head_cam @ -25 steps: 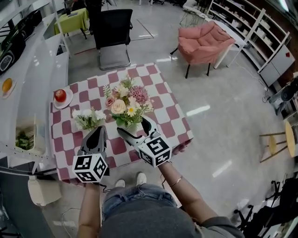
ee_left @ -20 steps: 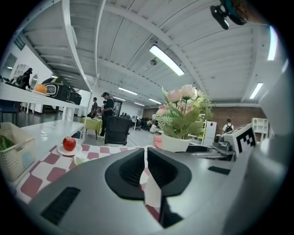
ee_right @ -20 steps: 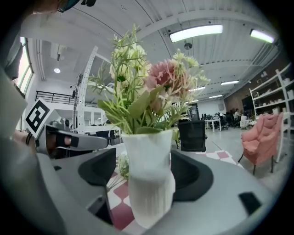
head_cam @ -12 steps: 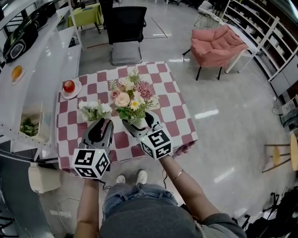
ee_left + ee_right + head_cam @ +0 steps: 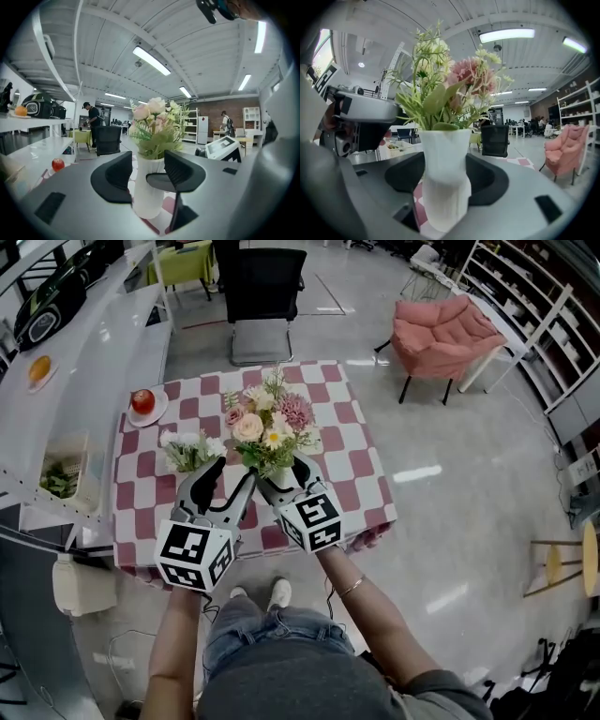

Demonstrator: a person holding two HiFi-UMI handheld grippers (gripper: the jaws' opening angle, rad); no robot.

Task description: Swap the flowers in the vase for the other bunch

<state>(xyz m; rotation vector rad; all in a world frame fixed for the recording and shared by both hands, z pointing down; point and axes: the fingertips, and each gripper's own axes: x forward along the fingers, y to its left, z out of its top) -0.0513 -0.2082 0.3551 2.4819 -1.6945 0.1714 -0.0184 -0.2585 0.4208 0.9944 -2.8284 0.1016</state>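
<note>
A white vase with a pink and cream bouquet stands near the front of the checkered table. My right gripper has just been closing, and its jaws now rest on both sides of the vase, low on its body. The left gripper has just been opening; it stands open just left of the vase, nothing between its fingers. The other bunch, white flowers with green leaves, lies on the cloth to the left.
A red apple on a white plate sits at the table's far left corner. A black chair stands behind the table, a pink armchair at the back right, and a white counter runs along the left.
My left gripper has lifted, moved right towards the vase, and gone from shut to open. The right gripper's jaws have narrowed onto the vase without shifting place.
</note>
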